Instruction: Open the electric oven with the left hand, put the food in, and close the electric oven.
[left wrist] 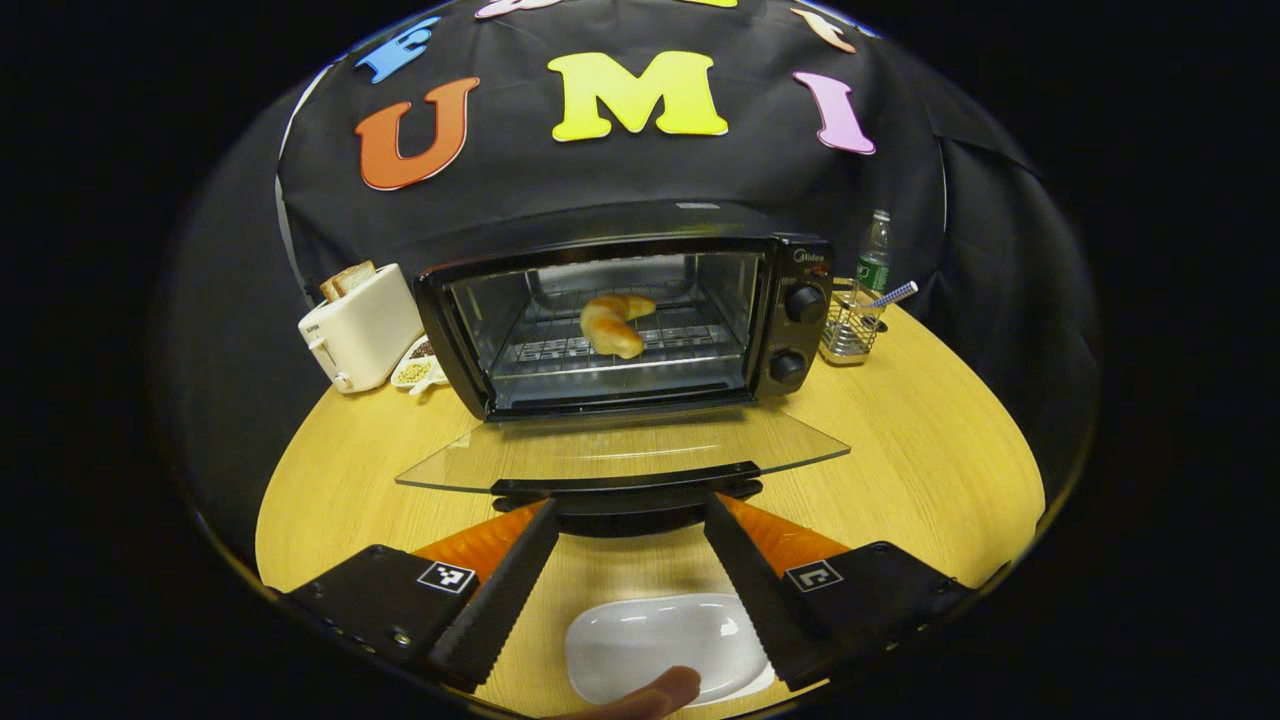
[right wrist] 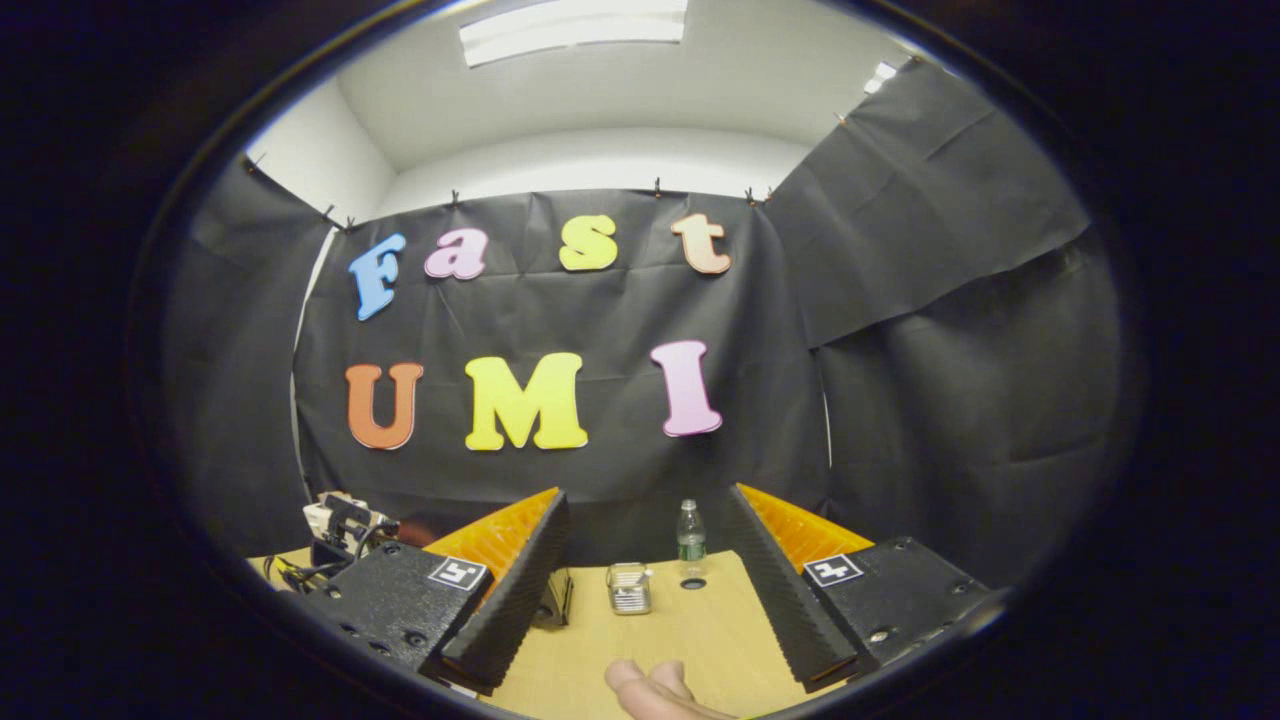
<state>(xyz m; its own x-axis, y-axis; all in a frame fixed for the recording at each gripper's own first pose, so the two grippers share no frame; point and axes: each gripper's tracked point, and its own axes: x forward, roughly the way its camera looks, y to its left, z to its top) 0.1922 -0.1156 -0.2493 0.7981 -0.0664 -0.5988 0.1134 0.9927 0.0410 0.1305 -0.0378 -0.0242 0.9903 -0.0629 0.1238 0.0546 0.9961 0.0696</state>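
Observation:
In the left gripper view the black electric oven (left wrist: pixel 795 330) stands at the back of the round wooden table (left wrist: pixel 930 450). Its glass door (left wrist: pixel 620 455) lies folded down flat. A golden croissant (left wrist: pixel 615 322) rests on the rack inside. My left gripper (left wrist: pixel 630 508) is open, its fingertips flanking the door's black handle (left wrist: pixel 625 495) without pressing on it. An empty white plate (left wrist: pixel 665 645) lies on the table under the fingers. My right gripper (right wrist: pixel 645 500) is open and holds nothing; it is raised and points at the booth wall above the table's right side.
A white toaster (left wrist: pixel 360 325) with bread and a small dish of beans (left wrist: pixel 418 368) stand left of the oven. A wire basket (left wrist: pixel 850 328) and a bottle (left wrist: pixel 873 262) stand to its right. A person's fingertip (left wrist: pixel 650 692) shows at the plate's near edge.

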